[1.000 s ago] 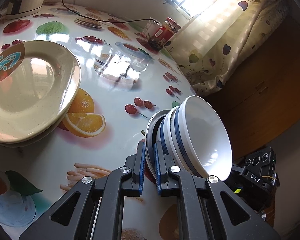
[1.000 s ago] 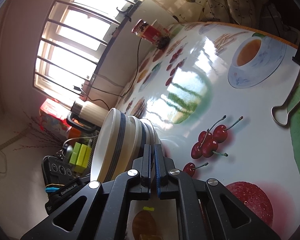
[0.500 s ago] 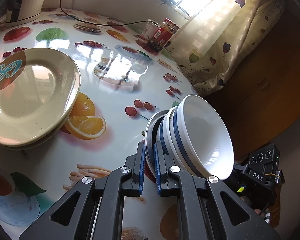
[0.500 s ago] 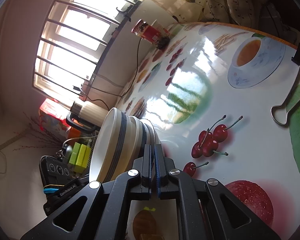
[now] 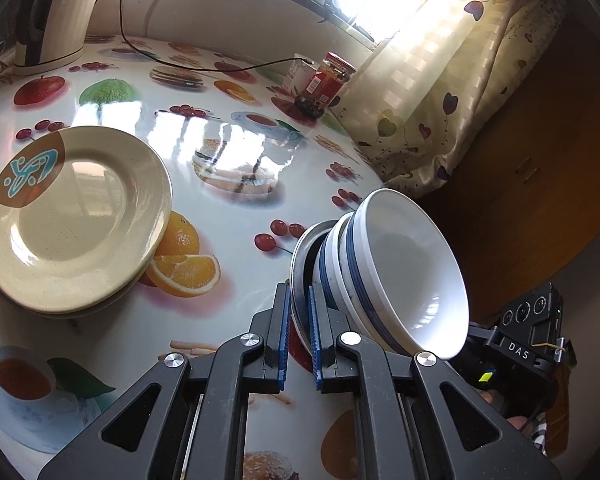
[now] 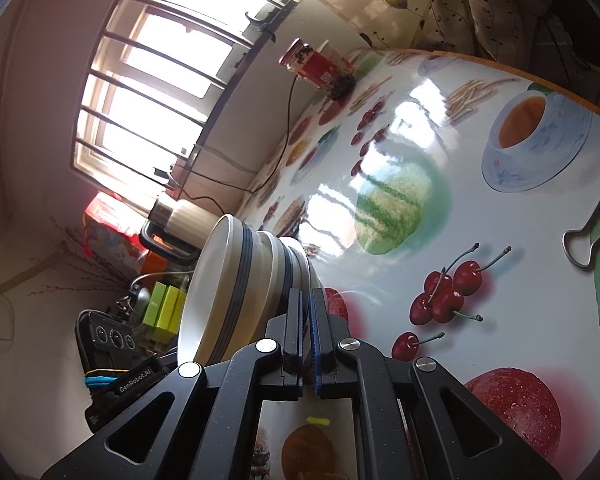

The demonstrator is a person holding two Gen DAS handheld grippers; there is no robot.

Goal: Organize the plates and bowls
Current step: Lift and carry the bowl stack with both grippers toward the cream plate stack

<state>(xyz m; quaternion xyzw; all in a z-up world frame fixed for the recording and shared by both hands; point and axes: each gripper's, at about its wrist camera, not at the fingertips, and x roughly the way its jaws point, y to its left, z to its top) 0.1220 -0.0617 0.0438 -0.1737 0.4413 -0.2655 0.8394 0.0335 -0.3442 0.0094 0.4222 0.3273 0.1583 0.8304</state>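
So the stack of bowls (image 5: 396, 276) hangs in the air over the near edge of the table (image 5: 236, 152), tipped on its side. The left gripper (image 5: 298, 332) pinches the rim of the bottom steel bowl (image 5: 300, 256) on one side. The right gripper (image 6: 306, 332) is pressed tight on the rim at the other side of the stack.

These bowls are hard and smooth. They can slip out of thin pads, and they could chip or crack if they fall. Together they are likely a bit heavy for two small pinches. The rim is the only good place to hold, and both sides need a grip so the stack does not swing.

Counting now. I see three bowls for sure: one steel bowl and two white ones with blue bands; there may be one more tucked inside, hard to tell. On the left of the table sit the cream plates (image 5: 76, 220), two of them, one on top of the other, well apart from the bowls. A red jar (image 5: 328, 80) and a kettle (image 5: 56, 12) stand far back.
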